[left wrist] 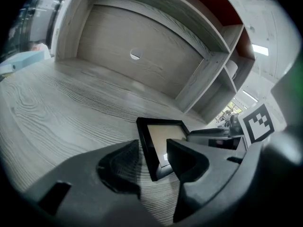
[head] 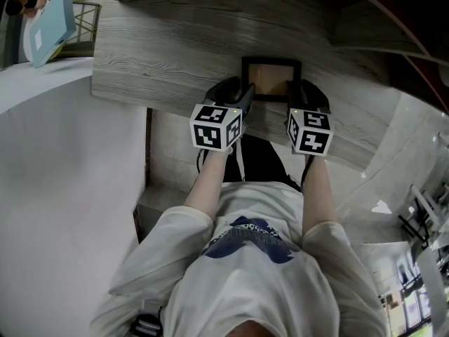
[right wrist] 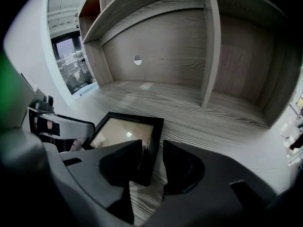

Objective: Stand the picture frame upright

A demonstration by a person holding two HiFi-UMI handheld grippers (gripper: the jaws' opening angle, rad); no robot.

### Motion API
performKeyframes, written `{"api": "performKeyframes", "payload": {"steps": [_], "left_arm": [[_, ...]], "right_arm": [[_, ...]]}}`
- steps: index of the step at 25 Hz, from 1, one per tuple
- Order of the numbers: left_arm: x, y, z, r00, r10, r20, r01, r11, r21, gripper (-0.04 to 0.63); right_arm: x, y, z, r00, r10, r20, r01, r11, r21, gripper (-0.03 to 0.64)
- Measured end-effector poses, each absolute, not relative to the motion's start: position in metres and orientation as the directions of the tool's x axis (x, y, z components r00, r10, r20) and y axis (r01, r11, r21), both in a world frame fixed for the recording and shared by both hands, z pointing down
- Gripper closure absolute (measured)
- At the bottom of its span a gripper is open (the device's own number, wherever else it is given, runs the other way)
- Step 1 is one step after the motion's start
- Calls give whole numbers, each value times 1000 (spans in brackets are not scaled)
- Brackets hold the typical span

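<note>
A black picture frame point(head: 270, 78) with a pale brown insert lies flat on the grey wood desk point(head: 154, 62), close to its near edge. My left gripper point(head: 239, 94) stands at the frame's near left corner. In the left gripper view the left rail of the frame point(left wrist: 152, 150) runs between the jaws of my left gripper point(left wrist: 154, 162), with bare wood showing beside the left jaw. My right gripper point(head: 297, 94) stands at the near right corner. In the right gripper view my right gripper point(right wrist: 151, 162) straddles the right rail of the frame point(right wrist: 125, 131), and a thin strip of wood shows beside the right jaw.
The desk sits in a shelf unit with a back panel, a round cable hole point(left wrist: 135, 55) and an upright divider point(right wrist: 210, 46) to the right. A light blue object point(head: 49, 27) lies at the far left. The desk's front edge runs just below both grippers.
</note>
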State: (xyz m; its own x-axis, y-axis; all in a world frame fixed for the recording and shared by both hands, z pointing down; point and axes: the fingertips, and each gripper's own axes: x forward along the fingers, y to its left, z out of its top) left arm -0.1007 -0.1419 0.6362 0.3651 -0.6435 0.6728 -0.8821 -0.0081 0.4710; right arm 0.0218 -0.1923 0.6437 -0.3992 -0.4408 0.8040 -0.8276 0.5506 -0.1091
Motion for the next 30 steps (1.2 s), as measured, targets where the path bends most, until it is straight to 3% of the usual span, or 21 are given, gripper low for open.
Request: {"api": "performKeyframes", "payload": {"steps": [9,14,30], "left_arm": [[-98,-144,643,367,-628,686,-869,31,493,426],[-103,-143,648,345,-609,714,-878,60,475,505],[-105,-142,643,342,-616,710,-878,58,474,515]], "right_arm": [[21,-192,645,-415,-441,796,-838,526,-146,494],[20,-190,646,-425,-441,791,-842,513,-167,515],[22,-189,642,-448,-446,775,-850,482,-214,546]]}}
